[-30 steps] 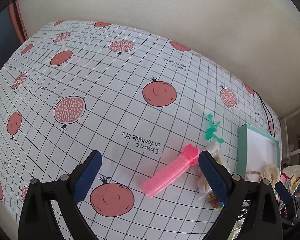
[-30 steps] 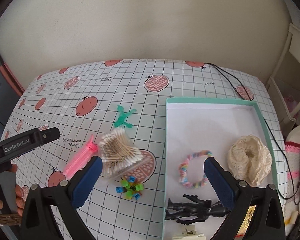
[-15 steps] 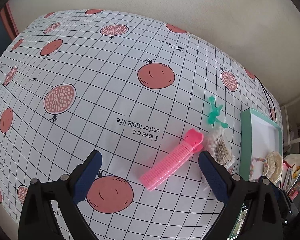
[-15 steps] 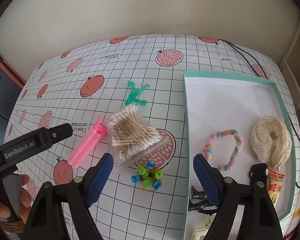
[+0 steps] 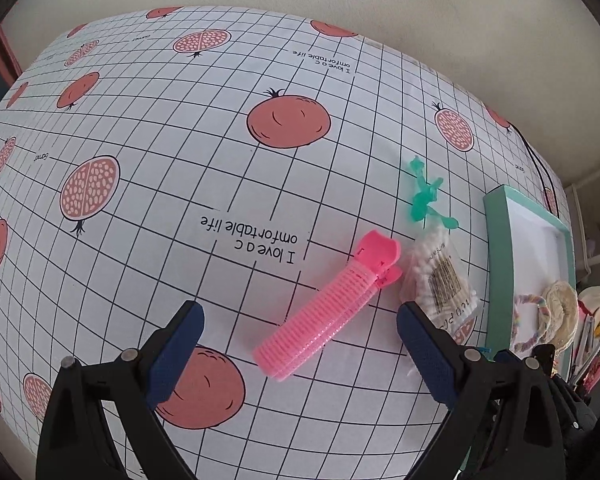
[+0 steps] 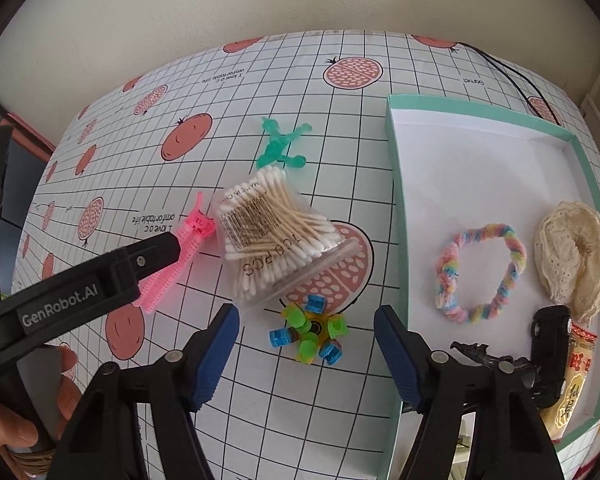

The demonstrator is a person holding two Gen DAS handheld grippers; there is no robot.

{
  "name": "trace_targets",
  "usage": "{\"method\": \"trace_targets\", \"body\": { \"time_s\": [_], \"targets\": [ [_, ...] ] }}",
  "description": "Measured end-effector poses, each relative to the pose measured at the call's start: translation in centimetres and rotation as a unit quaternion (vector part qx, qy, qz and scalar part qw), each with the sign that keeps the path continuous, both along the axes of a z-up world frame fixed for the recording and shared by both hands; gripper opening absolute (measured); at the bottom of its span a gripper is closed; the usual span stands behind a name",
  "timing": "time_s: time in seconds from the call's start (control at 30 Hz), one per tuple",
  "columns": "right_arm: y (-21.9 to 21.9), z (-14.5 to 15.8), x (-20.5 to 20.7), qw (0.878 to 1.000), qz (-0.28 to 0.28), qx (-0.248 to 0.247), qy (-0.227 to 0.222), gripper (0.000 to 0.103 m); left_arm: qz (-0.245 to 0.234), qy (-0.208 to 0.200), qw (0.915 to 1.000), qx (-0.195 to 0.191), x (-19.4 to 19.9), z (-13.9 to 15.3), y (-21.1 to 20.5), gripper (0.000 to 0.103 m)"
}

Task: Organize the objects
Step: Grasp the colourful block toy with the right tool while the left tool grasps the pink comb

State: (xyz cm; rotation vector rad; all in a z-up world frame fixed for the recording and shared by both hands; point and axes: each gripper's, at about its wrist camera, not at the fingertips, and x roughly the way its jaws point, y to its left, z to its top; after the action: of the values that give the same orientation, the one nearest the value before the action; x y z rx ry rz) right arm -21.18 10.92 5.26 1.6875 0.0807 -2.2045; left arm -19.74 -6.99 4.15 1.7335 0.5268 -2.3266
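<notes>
Both grippers gaping, empty: left gripper [image 5: 300, 344] w/ pink clip [image 5: 327, 309] lying between its fingers, long axis diagonal to them, prob. just above the cloth; right gripper [image 6: 306, 350] over bead toy [image 6: 308, 334].

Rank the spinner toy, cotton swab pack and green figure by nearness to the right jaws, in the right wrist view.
1. Spinner toy: between the open jaws of the right gripper.
2. Cotton swab pack: just beyond, slightly left.
3. Green figure: farthest, behind the pack.
</notes>
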Motion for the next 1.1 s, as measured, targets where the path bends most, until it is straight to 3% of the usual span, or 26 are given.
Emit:
{"method": "trace_targets", "body": {
  "time_s": [0.23,0.33,0.6,0.77,0.93,1.1],
  "targets": [
    [-0.1,-1.6,0.1,1.000,0.003,0.001,-0.023,0.057,-0.008,-0.004,1.0000,-0.003,-0.2,-0.7,0.6,0.096],
    [-0.1,-2.1,0.1,1.000,0.004,0.004,-0.028,0.054,-0.012,-0.007,0.9999,-0.008,-0.3,-0.8,0.8,0.083],
    [-0.4,-2.3,0.3,1.000,0.009,0.011,-0.024,0.051,-0.020,-0.014,0.9995,-0.021,-0.5,-1.3,1.1,0.072],
    [-0.3,-2.2,0.3,1.000,0.008,0.013,-0.024,0.042,-0.027,-0.019,0.9992,-0.024,-0.5,-1.4,1.3,0.046],
    [-0.2,-2.2,0.3,1.000,0.012,0.013,-0.025,0.042,-0.034,-0.021,0.9984,-0.041,-0.4,-1.1,1.4,0.031],
    [-0.2,-2.2,0.4,0.999,0.013,0.015,-0.028,0.042,-0.033,-0.020,0.9984,-0.042,-0.2,-0.9,1.0,0.026]
  ]
}}
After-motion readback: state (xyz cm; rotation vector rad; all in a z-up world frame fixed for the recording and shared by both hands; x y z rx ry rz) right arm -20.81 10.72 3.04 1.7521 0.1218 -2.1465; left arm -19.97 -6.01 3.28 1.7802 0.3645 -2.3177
